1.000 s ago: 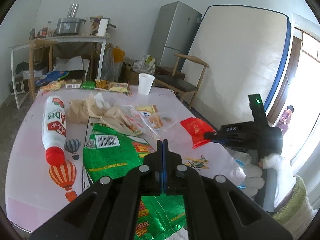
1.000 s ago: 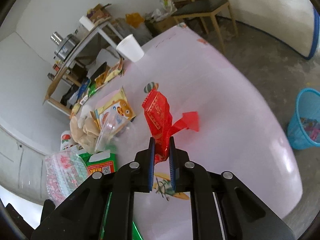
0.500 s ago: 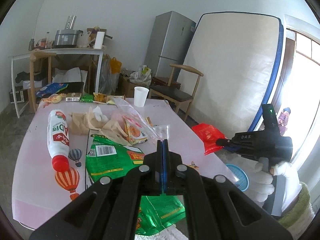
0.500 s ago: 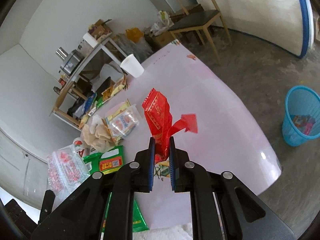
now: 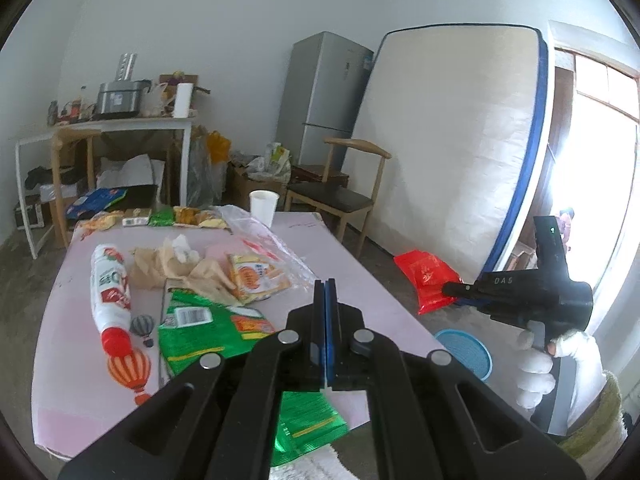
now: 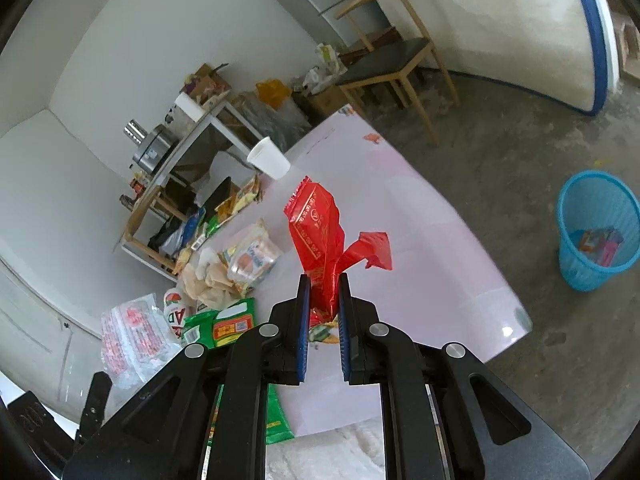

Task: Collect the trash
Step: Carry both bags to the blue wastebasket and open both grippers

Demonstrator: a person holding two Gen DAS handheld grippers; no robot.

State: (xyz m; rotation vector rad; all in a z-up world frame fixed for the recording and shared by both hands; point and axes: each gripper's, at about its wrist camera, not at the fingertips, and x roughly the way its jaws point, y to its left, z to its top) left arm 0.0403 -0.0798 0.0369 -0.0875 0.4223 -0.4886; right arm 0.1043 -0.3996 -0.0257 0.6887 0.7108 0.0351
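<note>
My right gripper is shut on a red wrapper and holds it in the air past the table's right edge; the wrapper and the gripper also show in the left wrist view. A blue waste basket stands on the floor to the right, with trash in it; its rim shows below the right gripper. My left gripper is shut on a clear plastic bag that hangs up from the pink table.
On the table lie a large green packet, a white bottle with a red cap, crumpled brown paper, an orange snack pack, a white cup and several small packets at the far end. A wooden chair stands beyond.
Both grippers have risen and drawn back from the table. The right gripper has carried the red wrapper off the table's edge toward the blue basket. The clear bag has lifted with the left gripper.
</note>
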